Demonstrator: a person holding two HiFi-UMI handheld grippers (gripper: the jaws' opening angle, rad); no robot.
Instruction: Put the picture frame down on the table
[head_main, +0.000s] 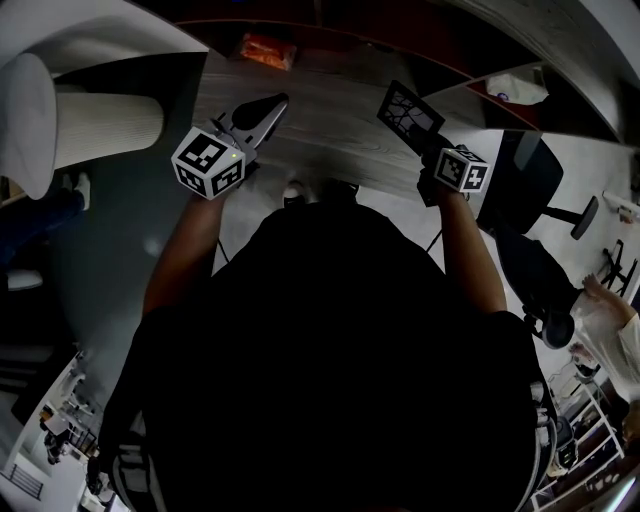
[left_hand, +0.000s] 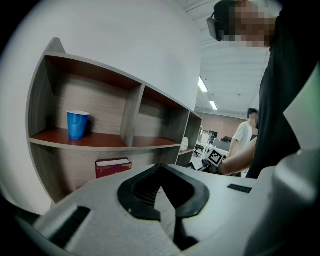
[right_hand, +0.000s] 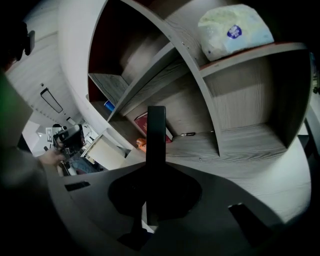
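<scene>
- My right tool (head_main: 430, 147) is closed tight on the picture frame (head_main: 408, 113). It grips the frame by its near end, so only the frame's thickness is between the jaws.
- In the head view the frame sticks out of that tool toward 11 o'clock. Its dark face, marked with pale branching lines, is turned up and tilted rather than flat.
- In the right gripper view the frame is edge-on, a dark bar running from the jaws straight to 12 o'clock.
- The frame hangs over the grey wood desk (head_main: 330, 140), in my grip and not lying on it. I cannot tell whether its far end touches the surface.
- My left tool (head_main: 272, 104) is at 9 o'clock from the frame and well apart from it, over the same desk. Its jaw tips meet and nothing is between them.
- At 1 o'clock from my right tool, beyond the frame, a white bag (right_hand: 235, 30) sits on a shelf (right_hand: 250, 54).
- An orange packet (head_main: 268, 48) lies at 12 o'clock from my left tool, at the back of the desk.
- The left gripper view shows a blue cup (left_hand: 77, 123) standing in a shelf compartment. A red book (left_hand: 113, 167) is at 5 o'clock below it.
</scene>
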